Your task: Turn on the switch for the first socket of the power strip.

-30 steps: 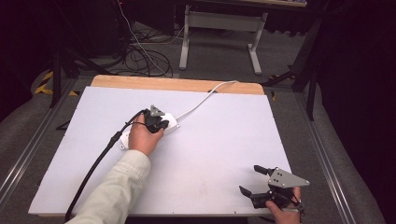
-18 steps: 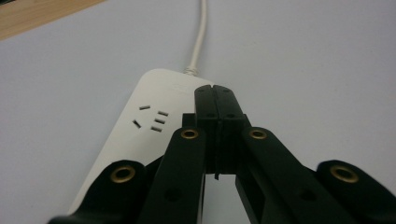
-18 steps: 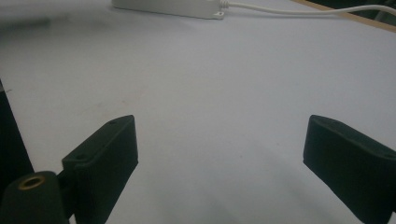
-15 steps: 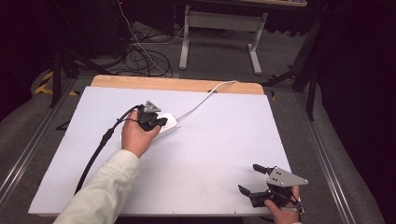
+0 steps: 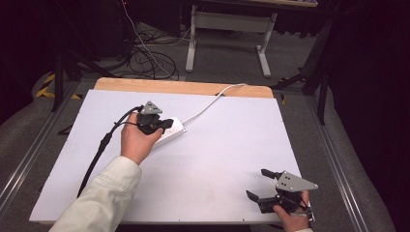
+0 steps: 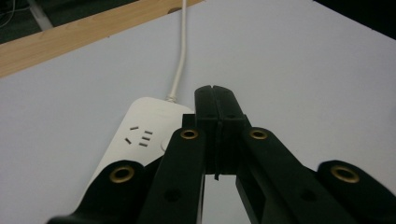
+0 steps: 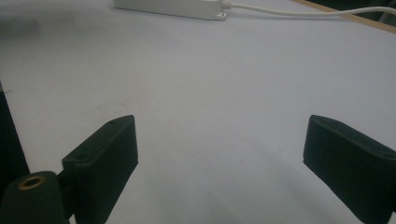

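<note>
A white power strip lies on the white table top, left of the middle, and its white cord runs off over the far wooden edge. My left gripper hovers over the strip's near end, held by a hand in a pale sleeve. In the left gripper view its jaws are pressed together with nothing between them, above the strip with its socket slots and cord. My right gripper rests at the front right corner, open and empty. The strip lies far ahead of it.
A black cable trails from the left gripper to the table's front left. A wooden strip edges the far side of the table. Beyond it are floor cables and a white table frame.
The left hand has lifted its shut gripper a little above the power strip, and the forearm has swung leftward. The right gripper has stayed put.
</note>
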A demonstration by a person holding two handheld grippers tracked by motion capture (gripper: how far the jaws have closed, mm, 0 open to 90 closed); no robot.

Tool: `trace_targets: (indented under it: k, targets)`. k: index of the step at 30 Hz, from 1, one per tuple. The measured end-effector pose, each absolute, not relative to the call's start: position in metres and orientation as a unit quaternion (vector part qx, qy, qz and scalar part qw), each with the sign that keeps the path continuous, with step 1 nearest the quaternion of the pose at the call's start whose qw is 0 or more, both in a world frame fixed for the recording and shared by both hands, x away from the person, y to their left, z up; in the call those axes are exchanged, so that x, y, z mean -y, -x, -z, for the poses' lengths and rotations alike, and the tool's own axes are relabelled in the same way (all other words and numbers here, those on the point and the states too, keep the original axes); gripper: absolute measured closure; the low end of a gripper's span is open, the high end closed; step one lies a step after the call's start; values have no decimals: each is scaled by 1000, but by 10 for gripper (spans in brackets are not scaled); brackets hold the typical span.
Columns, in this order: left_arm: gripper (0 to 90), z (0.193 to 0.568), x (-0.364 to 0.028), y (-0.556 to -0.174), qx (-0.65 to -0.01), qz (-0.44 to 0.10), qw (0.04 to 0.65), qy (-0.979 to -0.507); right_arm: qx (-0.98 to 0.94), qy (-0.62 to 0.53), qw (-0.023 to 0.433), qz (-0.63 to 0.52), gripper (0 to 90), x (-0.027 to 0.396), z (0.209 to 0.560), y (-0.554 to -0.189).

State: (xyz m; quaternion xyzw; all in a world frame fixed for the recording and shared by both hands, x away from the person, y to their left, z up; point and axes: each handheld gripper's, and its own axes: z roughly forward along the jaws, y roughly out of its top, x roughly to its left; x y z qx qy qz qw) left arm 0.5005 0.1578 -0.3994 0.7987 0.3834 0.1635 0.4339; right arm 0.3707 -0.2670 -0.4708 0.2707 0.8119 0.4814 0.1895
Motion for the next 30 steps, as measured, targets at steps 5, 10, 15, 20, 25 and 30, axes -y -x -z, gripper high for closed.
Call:
trace_targets:
  k: [5,10,15,20,25,30]
  targets:
    - [521,393,-156,-491,-365,-165,435,-806,-812,-271,190,-481,110,267,471,-371]
    - [318,380,-160,-472,-339,-185,441,-810,-812,-270,190,-481,110,267,471,-370]
    - [244,368,-165,-452,-320,-191,461,-805,-811,-271,190,-482,110,267,470,-369]
    - [209,364,-174,-436,-318,-185,477,-798,-812,-270,190,-481,110,267,470,-369]
    - [193,366,-184,-420,-313,-193,487,-792,-812,-271,190,-481,110,267,470,-369]
    - [198,370,-197,-404,-306,-197,500,-786,-811,-271,191,-481,110,267,470,-369]
